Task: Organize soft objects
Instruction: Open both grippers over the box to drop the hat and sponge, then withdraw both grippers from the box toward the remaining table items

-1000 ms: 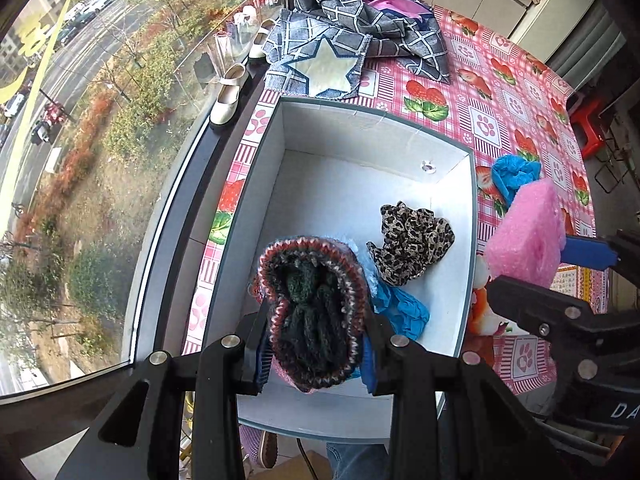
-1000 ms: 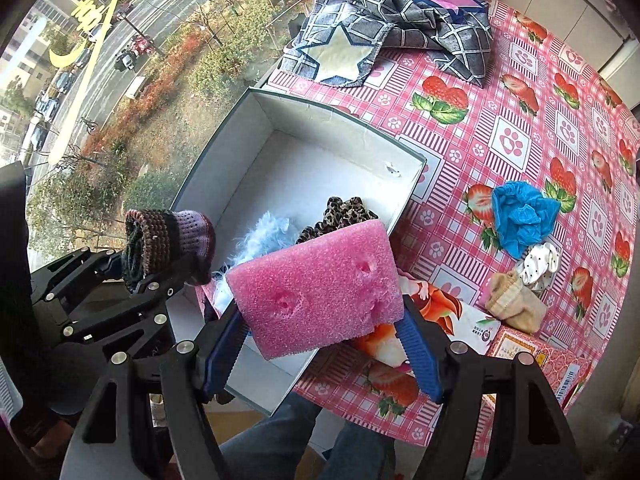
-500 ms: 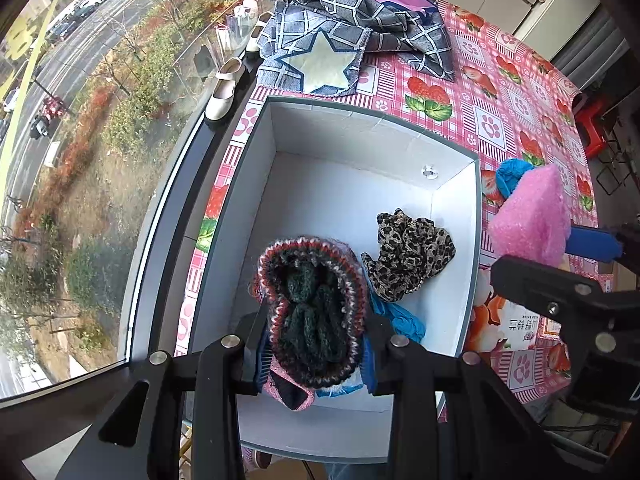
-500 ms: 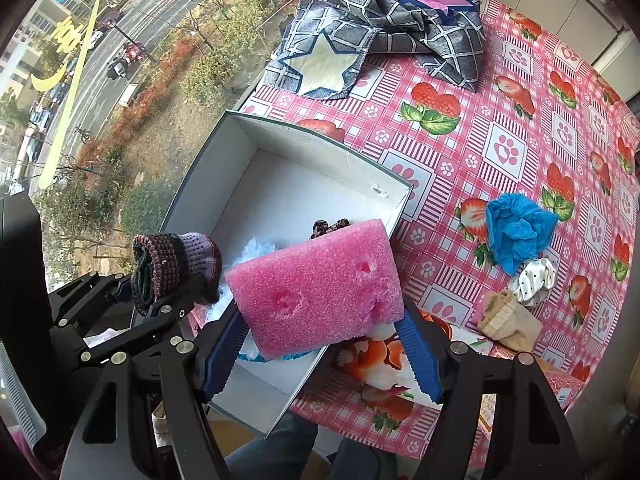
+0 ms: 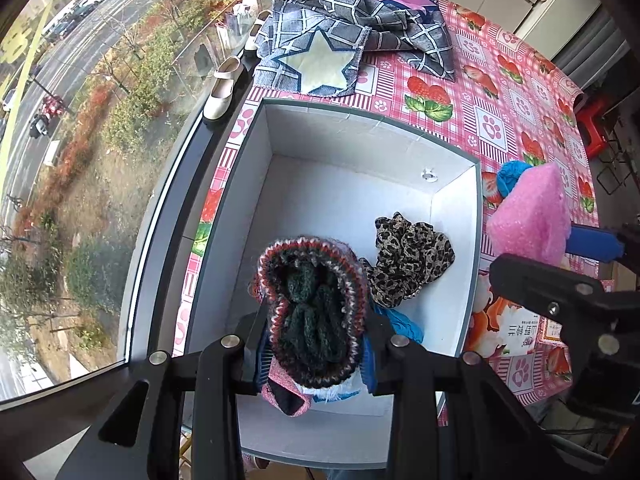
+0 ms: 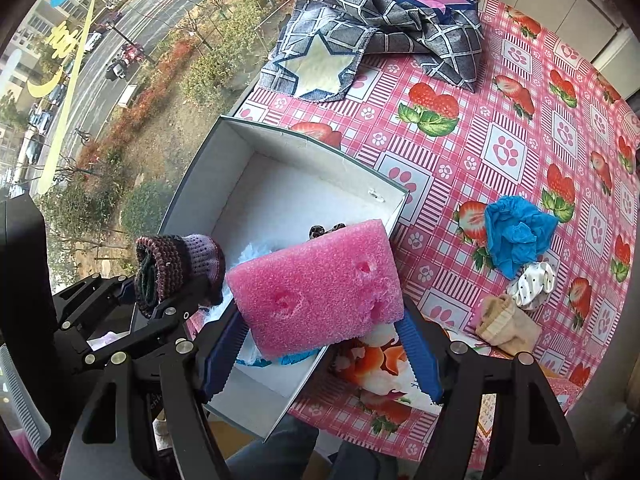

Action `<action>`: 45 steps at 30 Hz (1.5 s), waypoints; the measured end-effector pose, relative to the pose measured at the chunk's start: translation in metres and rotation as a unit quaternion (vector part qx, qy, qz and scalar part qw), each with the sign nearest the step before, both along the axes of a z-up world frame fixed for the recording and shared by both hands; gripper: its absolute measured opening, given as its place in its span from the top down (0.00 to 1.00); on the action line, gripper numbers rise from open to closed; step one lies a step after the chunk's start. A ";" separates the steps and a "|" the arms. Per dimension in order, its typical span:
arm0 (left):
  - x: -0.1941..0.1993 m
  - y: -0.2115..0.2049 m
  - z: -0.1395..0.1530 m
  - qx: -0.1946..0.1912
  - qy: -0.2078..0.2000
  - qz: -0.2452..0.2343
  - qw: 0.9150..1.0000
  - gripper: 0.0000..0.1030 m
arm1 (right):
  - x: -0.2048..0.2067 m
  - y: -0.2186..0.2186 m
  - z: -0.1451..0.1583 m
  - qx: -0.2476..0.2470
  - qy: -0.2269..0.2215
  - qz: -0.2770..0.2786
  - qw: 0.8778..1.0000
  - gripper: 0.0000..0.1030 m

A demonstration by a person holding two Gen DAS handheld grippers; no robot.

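Two soft things hang over the white cardboard box (image 5: 456,160), ready to drop in: my left gripper (image 5: 316,344) pinches the rolled striped knit hat (image 5: 316,308), my right gripper (image 6: 320,344) clamps the pink foam block (image 6: 316,288).

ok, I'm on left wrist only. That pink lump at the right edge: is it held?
Observer: Yes. It's a pink rectangular foam block, clamped between the blue pads of the right hand-held gripper.
Operator: Foam intact?
Observer: Its broad face shows a few dents.
Operator: Anything on the table beyond the blue thing?
Observer: Next to that crumpled blue glove, a white dotted fabric scrunchie and a beige knitted sock lie on the pink strawberry tablecloth, outside the box.
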State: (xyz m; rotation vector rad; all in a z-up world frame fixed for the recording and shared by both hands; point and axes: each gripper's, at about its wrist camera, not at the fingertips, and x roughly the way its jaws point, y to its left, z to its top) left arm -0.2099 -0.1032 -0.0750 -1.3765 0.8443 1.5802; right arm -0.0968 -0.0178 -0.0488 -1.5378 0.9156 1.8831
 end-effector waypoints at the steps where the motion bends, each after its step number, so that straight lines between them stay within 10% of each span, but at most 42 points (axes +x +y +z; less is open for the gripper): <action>1: 0.000 0.000 0.000 -0.001 0.000 0.000 1.000 0.63 | 0.000 0.000 0.000 0.000 0.000 0.000 1.000 0.28; 17: -0.002 -0.001 -0.004 -0.004 -0.002 0.002 1.000 0.63 | -0.011 0.002 -0.002 0.000 0.004 0.004 1.000 0.28; 20: -0.002 -0.003 -0.003 0.005 -0.009 0.002 1.000 0.54 | -0.013 0.001 -0.001 -0.009 0.011 0.010 1.000 0.28; 23: 0.001 -0.004 0.003 0.018 -0.005 -0.001 1.000 0.21 | -0.015 -0.001 0.001 -0.011 0.017 0.016 1.000 0.27; 36: -0.004 -0.008 0.003 0.037 -0.033 0.038 0.998 0.09 | -0.008 -0.001 0.005 -0.021 0.020 0.013 0.999 0.00; 45: -0.013 -0.004 0.009 0.067 -0.060 0.067 0.994 0.00 | 0.023 0.017 0.028 -0.041 0.057 -0.034 0.997 0.00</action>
